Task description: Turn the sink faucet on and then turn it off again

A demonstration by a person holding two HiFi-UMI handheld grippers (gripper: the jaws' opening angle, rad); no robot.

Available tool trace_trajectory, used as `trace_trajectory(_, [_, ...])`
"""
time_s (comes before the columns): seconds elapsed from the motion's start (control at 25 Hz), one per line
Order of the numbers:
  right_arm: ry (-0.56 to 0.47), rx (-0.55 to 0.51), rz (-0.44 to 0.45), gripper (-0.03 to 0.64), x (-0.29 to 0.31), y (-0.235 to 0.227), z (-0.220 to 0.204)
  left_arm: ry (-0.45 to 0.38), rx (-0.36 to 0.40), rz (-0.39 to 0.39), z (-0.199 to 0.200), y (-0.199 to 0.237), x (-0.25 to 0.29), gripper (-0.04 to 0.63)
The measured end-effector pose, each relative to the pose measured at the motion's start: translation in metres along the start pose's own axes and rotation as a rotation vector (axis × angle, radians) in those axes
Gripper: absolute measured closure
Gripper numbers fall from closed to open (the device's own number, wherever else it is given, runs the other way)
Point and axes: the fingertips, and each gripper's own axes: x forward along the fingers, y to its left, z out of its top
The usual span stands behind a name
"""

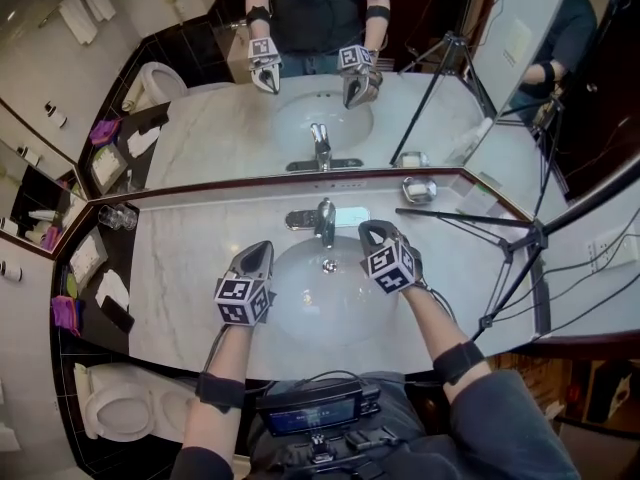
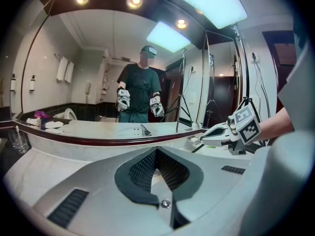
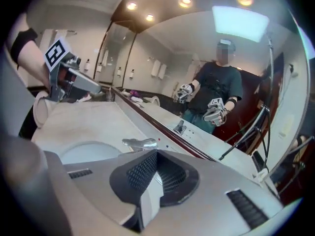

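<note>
My left gripper [image 1: 263, 248] had its jaws pressed together on nothing. My right gripper [image 1: 370, 230] was likewise closed and empty. In the head view their tips sat just left and right of the faucet [image 1: 325, 222]. The faucet stood at the frame's centre, on the rear rim of the sink basin [image 1: 300, 303]. Its long axis ran down the frame, so it pointed toward the basin's drain [image 1: 329, 265]. In the right gripper view it lay level just above my jaws, pointing left. Whether water lay in the basin I could not tell. Right of centre a small shiny dish [image 1: 419, 189] sat by the mirror [image 1: 300, 118], its contents unclear. At the left edge, glass tumblers [image 1: 118, 216] stood above a tray [image 1: 88, 258] of small pale items.
</note>
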Motion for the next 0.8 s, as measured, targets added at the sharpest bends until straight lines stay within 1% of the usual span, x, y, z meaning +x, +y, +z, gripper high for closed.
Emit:
trace_trajectory(0.12, [-0.029, 0.169, -0.012, 0.598, -0.022, -0.013, -0.005, -0.008, 0.001, -0.003, 0.001, -0.003, -0.002, 0.595])
trace_trajectory(0.28, [-0.084, 0.406, 0.0, 0.598, -0.045, -0.026, -0.018, -0.022, -0.006, -0.008, 0.003, -0.005, -0.006, 0.595])
trace_trajectory(0.36, [-0.104, 0.489, 0.002, 0.598, -0.055, -0.03, -0.022, -0.027, -0.018, -0.009, 0.003, -0.005, -0.007, 0.595])
trace_trajectory(0.52, [-0.11, 0.544, -0.013, 0.598, -0.072, -0.031, -0.033, -0.031, -0.035, -0.01, 0.0, -0.005, -0.01, 0.595])
trace_trajectory(0.64, [-0.124, 0.608, -0.015, 0.598, -0.08, -0.033, -0.041, -0.036, -0.045, -0.016, 0.0, -0.005, -0.011, 0.595])
trace_trajectory(0.8, [-0.134, 0.645, -0.022, 0.598, -0.085, -0.035, -0.047, -0.03, -0.014, -0.027, -0.001, -0.007, -0.013, 0.595])
